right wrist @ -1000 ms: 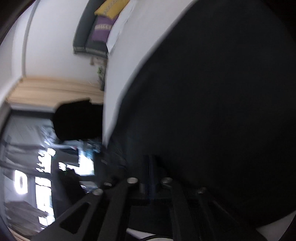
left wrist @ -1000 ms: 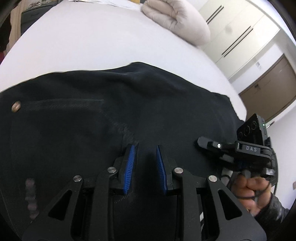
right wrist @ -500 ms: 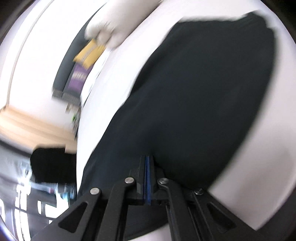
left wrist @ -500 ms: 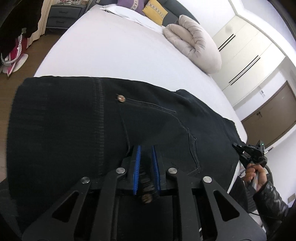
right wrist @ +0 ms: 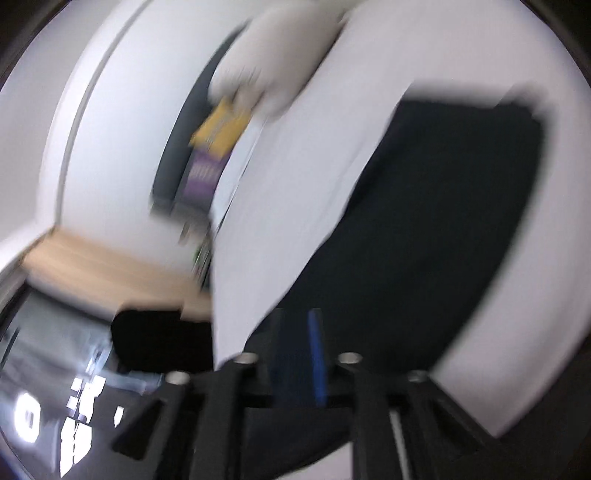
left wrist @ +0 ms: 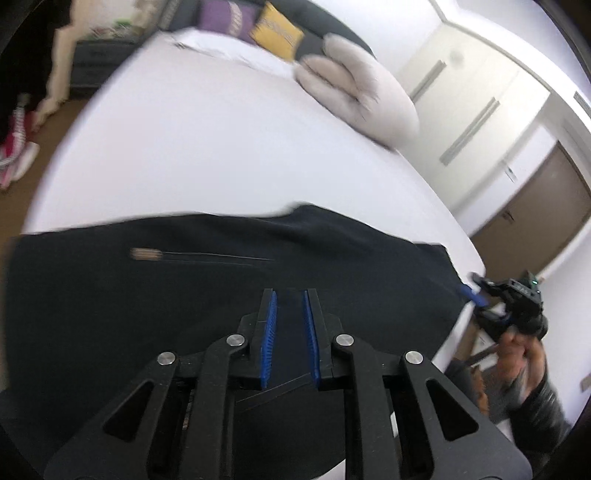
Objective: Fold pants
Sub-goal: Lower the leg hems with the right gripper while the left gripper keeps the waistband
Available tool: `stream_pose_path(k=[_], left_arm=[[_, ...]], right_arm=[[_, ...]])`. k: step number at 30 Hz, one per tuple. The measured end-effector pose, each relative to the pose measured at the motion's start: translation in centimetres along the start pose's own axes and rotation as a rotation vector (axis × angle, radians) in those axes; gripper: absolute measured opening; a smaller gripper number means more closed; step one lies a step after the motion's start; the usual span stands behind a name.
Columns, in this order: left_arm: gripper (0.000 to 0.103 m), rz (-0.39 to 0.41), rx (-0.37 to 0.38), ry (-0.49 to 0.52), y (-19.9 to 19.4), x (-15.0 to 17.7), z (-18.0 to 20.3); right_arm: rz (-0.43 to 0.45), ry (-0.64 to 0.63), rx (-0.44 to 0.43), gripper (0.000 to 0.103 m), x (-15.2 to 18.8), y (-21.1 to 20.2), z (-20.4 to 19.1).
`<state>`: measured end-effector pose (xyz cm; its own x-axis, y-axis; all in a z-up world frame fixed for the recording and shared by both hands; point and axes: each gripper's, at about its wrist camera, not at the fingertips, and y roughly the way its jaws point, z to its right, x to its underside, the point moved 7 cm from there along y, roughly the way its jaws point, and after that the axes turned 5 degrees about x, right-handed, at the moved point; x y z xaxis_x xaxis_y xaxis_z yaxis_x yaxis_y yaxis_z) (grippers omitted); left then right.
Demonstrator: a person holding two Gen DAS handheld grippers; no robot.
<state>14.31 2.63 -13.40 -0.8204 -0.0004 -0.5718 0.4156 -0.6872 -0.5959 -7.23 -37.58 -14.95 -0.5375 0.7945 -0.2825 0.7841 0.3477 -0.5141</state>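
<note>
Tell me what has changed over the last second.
The right gripper has just opened its fingers and let go of the pants, backing off. The left gripper narrowed to a slim gap, nothing visibly between its fingers, and pulled back too. The pants stay flat on the bed; the pillow hasn't moved.

Bedroom interior, daylit and pale: white bed (left wrist: 207, 147) filling the ground ahead of the jaws, its far end carrying a grey-beige folded duvet (left wrist: 362, 96), a yellow cushion (left wrist: 277, 31) and a purple cushion (left wrist: 225, 16) against a dark headboard (left wrist: 332, 31). White wardrobe doors (left wrist: 476, 110) with long bar handles up and right of the jaws, brown door (left wrist: 532, 225) beyond them. Brown wooden floor (left wrist: 59, 122) and grey bedside drawers (left wrist: 99, 62) far left.
</note>
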Motion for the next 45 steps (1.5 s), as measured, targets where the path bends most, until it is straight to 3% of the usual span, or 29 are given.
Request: stream_pose_path(k=[2,4,6,8,12,15,16,19,22,28,32,36,40,45], left_arm=[[0.015,-0.073,0.032,0.0,3.6,0.4,1.4],[0.015,-0.146,0.004,-0.006,6.2,1.3,1.7],[0.015,-0.205,-0.028,-0.02,7.9,2.4,1.2],[0.015,-0.194,-0.027,-0.02,8.0,2.9,1.0],[0.015,-0.191,-0.026,-0.036,8.1,3.2,0.6],[0.015,-0.191,-0.035,-0.036,7.7,3.4,0.6],[0.015,-0.19,-0.038,-0.038,7.8,3.4,0.6],[0.015,-0.185,-0.046,-0.047,9.7,3.6,1.4],[0.015,-0.177,-0.063,-0.044,9.6,3.5,1.6],[0.015,-0.174,-0.067,-0.045,9.3,3.6,1.8],[0.015,-0.171,-0.067,-0.044,9.0,3.9,1.6],[0.015,-0.169,-0.06,-0.053,8.8,3.7,1.3],[0.015,-0.169,-0.056,-0.055,8.9,3.8,1.2],[0.015,-0.171,-0.049,-0.061,8.6,3.7,0.8]], right_arm=[[-0.077,-0.043,0.014,0.03,2.5,3.6,-0.8],[-0.12,-0.019,0.015,0.03,3.3,5.6,0.1],[-0.111,0.037,0.032,0.017,2.2,5.9,2.4],[-0.062,0.082,0.044,0.0,0.3,4.7,4.6],[0.096,0.165,0.098,0.0,-4.7,-0.5,10.5],[0.272,0.261,0.169,0.0,-8.8,-7.4,15.1],[0.326,0.291,0.187,0.002,-9.4,-9.8,16.2],[0.433,0.31,0.209,0.036,-10.3,-15.3,17.1],[0.415,0.308,0.185,0.039,-9.7,-16.0,17.1],[0.332,0.366,0.15,0.041,-9.5,-12.3,17.6],[0.348,0.415,0.096,0.054,-10.0,-11.6,18.0],[0.355,0.411,0.092,0.06,-11.0,-11.1,17.3],[0.343,0.405,0.069,0.059,-12.3,-10.0,16.7],[0.336,0.447,0.064,0.039,-13.3,-9.2,17.6]])
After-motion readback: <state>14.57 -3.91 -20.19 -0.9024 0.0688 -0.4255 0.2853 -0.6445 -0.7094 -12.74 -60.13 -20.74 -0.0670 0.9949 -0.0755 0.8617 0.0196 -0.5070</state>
